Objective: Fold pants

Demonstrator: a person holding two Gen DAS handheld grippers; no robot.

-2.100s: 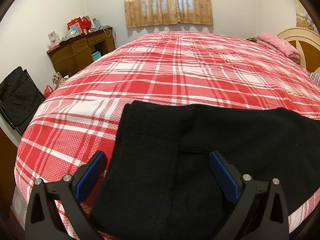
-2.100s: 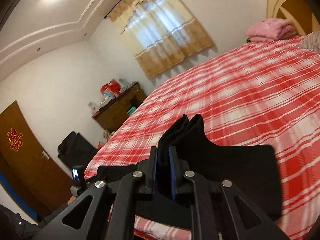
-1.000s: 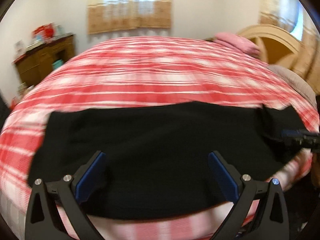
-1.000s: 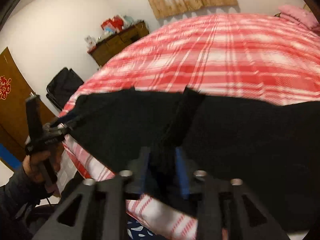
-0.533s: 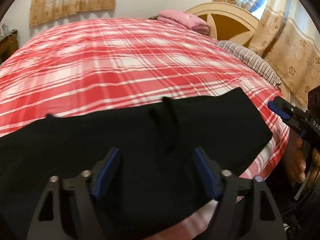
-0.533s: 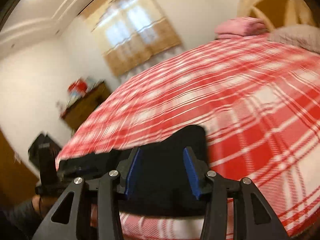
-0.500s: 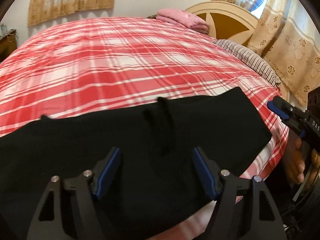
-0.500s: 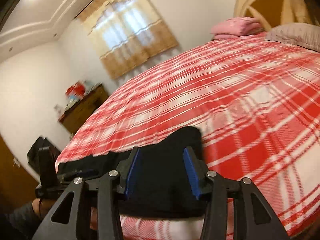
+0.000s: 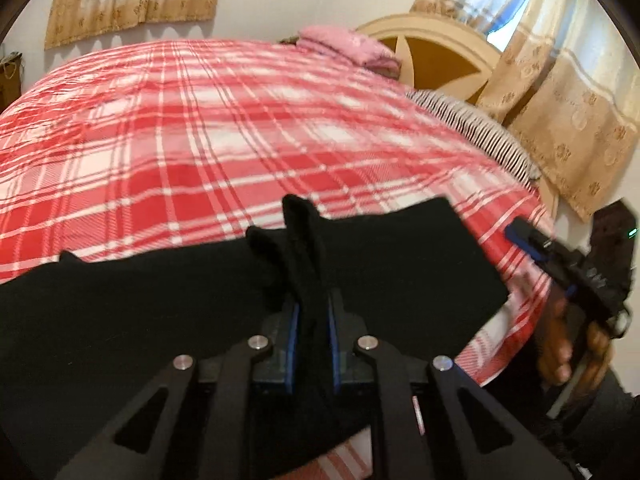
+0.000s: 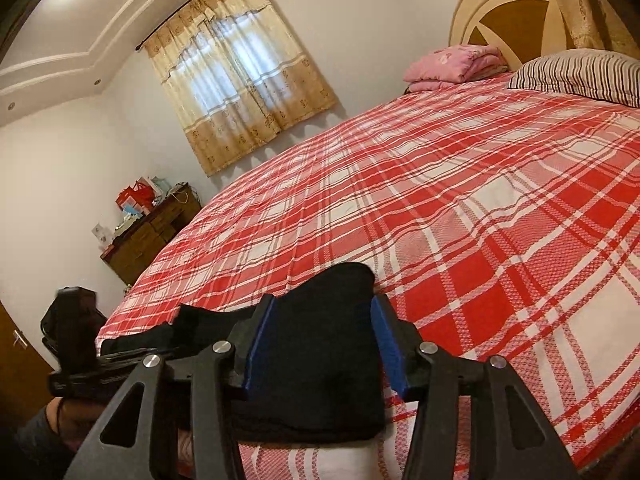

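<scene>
Pinching black pants (image 9: 400, 264), left gripper (image 9: 311, 332), right gripper (image 10: 320, 344) jaws apart

A home bedroom: plaid-covered bed (image 10: 460, 184), headboard (image 10: 508, 12), curtained window (image 10: 240, 68).

No readable text anywhere.

L gripper (image 9: 311, 320) now pinching pants (image 9: 160, 320)
</scene>
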